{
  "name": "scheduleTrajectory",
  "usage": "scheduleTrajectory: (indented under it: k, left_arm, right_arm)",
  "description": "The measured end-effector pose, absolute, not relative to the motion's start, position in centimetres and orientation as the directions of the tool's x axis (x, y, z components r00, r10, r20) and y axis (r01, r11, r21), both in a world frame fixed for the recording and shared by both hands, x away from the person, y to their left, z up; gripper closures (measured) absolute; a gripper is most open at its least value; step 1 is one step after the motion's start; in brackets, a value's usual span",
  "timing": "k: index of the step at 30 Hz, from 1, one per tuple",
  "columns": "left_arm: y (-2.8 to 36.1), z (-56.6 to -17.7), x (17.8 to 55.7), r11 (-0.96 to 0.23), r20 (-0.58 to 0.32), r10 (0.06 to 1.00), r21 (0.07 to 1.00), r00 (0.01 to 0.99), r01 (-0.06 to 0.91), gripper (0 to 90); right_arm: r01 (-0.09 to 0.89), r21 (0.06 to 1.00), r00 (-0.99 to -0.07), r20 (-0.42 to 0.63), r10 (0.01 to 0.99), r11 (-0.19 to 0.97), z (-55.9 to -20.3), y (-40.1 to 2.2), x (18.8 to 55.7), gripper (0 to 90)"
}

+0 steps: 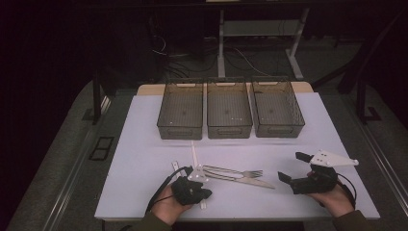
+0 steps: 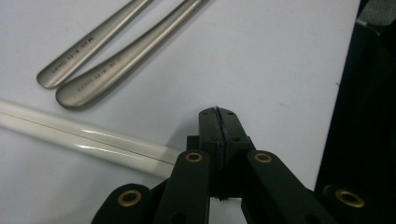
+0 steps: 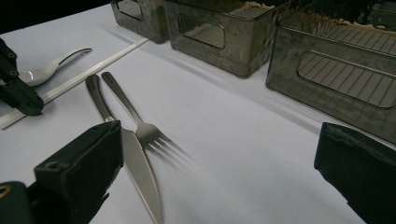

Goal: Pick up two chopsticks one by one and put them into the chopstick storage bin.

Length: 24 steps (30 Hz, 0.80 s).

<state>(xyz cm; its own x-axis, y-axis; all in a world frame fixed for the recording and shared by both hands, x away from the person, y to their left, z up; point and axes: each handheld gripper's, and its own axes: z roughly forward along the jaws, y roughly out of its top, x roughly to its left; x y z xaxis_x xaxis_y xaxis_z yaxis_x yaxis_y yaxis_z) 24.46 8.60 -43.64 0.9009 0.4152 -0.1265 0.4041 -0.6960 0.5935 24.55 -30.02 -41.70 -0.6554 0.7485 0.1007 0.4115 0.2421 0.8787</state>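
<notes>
A metal fork and a metal knife lie side by side on the white table; they are also in the right gripper view, fork and knife. A long white stick runs front to back, and a white spoon lies beyond it. My left gripper is shut with nothing between its pads, resting low over the white stick, just short of two metal handles. My right gripper stands open to the right of the knife tip, holding nothing.
Three dark see-through bins stand in a row at the back of the table. The front edge of the table is close to both hands. Desk legs and cables are on the floor beyond.
</notes>
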Motion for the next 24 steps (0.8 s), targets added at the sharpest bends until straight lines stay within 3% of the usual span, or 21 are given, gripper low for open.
scheduleTrajectory:
  k: [24]
  left_arm:
    - [11.2,-43.2,22.6,-0.69,-0.163,0.46,0.553,0.873,0.467,88.4]
  right_arm:
    - [0.412,0.878,-0.653,0.1,0.75,0.242,-41.7,-30.0,24.6,1.4]
